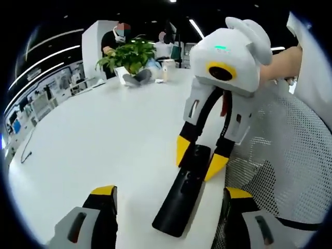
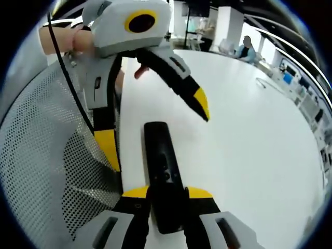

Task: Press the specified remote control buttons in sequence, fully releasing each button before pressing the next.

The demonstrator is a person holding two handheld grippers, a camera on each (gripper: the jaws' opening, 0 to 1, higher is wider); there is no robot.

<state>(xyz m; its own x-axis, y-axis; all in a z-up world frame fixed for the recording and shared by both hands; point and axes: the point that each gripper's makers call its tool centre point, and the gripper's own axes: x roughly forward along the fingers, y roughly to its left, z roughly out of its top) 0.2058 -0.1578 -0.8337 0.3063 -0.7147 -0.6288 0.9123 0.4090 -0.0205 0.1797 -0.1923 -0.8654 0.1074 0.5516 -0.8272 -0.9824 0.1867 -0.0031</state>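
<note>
Remote control (image 1: 182,192), black and slim, flat on white table (image 1: 104,150), long axis running away from the near edge, close to a white mesh chair back (image 1: 290,155).

Right gripper (image 2: 167,193): clamped on the near end of the remote control (image 2: 161,166); yellow-tipped jaws pressed against both long sides. Seen from the left gripper view as right gripper (image 1: 197,158), descending steeply from above, white body high, jaws angled down onto the far end of the remote. Person's hand (image 1: 282,62) behind the body, forearm extending to the right.

Left gripper (image 1: 168,194): released, jaws spread wide, one on each side of the remote's near end, not touching it. Seen from the right gripper view as left gripper (image 2: 155,132), pitched downward over the far end of the remote, one jaw low beside the chair mesh (image 2: 46,155), the other raised above the table (image 2: 249,135).

Potted plant (image 1: 127,57) at the far table edge.
</note>
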